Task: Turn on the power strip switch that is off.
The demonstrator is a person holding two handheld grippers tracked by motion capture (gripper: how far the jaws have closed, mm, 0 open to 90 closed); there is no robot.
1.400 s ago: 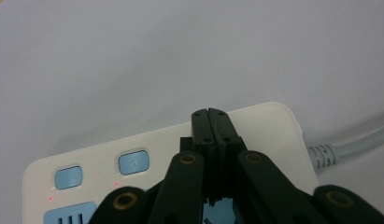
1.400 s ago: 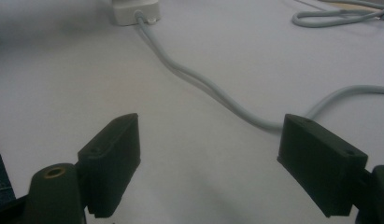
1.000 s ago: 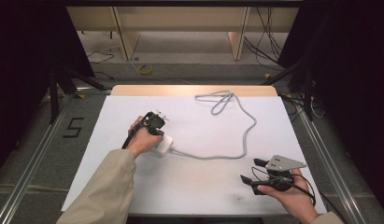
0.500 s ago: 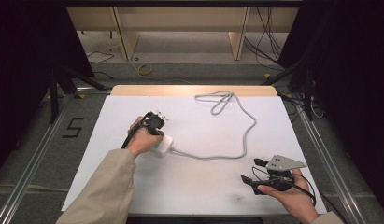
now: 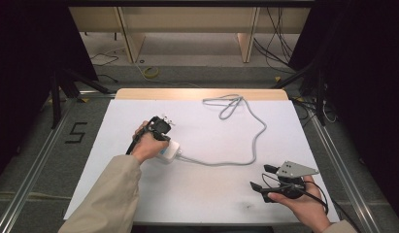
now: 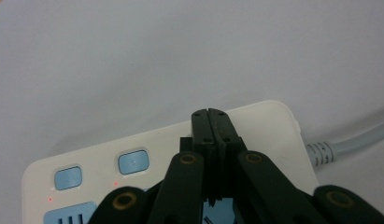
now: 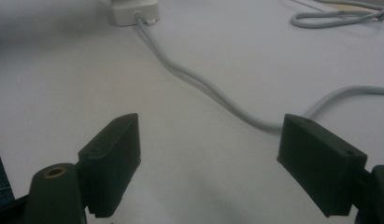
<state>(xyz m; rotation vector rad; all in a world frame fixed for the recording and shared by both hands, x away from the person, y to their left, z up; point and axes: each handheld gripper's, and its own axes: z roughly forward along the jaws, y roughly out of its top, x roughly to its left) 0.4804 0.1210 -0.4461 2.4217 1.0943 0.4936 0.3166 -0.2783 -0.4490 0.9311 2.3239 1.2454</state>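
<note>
Almost no change over the last second: left gripper [image 6: 212, 135] stays planted on the power strip [image 6: 255, 126], jaws pressed together with nothing between them, tips down on the strip's top near its cord end. Two blue buttons [image 6: 133, 162] sit just beside the tips, small red lights by them. Strip lies left of centre on the white table [image 5: 211, 194], its grey cord [image 5: 255, 141] looping to the far edge. Right gripper [image 7: 208, 163] idle near the right corner, jaws wide apart, holding nothing. Likely pressing a switch; the press itself can't be seen
</note>
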